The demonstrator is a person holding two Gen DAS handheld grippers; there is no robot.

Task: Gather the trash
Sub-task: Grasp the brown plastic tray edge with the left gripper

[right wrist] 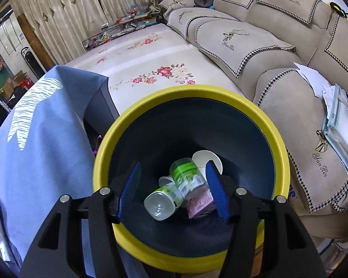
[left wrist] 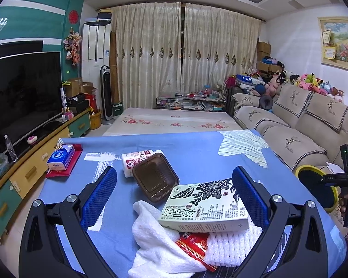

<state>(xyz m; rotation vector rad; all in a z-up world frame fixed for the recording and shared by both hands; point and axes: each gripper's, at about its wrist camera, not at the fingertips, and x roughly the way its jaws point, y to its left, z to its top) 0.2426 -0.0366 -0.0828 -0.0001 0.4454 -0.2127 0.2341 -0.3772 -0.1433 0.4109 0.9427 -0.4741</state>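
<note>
Landmark: yellow-rimmed bin (right wrist: 276, 139), standing on the floor between the blue-covered table (left wrist: 197, 148) and the sofa (right wrist: 255, 46).

Step in hand, judged: drop-off. Right claw (right wrist: 174, 193) poised over the bin mouth, pointing steeply down into it, jaws parted, nothing between the pads. Down in the bin: two green-labelled bottles (right wrist: 174, 190), a pink carton (right wrist: 200, 205), a white paper cup (right wrist: 205, 158). Part of the job done, then.

Well to the table side of the bin, still to collect: green printed box (left wrist: 206, 205), tilted, resting on white foam netting (left wrist: 229, 247) and a white crumpled wrap (left wrist: 155, 238); red wrapper (left wrist: 193, 245) tucked beneath. Farther from the bin, brown plastic tray (left wrist: 155, 177) leaning against a white bottle (left wrist: 136, 162) lying on its side.

Left claw (left wrist: 174, 197) released, wide apart, straddling the box and wrap without pressing on either.

Next move, judged: close left claw on the box or the wrap, lift clear of the heap, carry to the bin. Right claw to withdraw from the bin mouth first, making room. Soft wrap likely to drag the red wrapper along.
</note>
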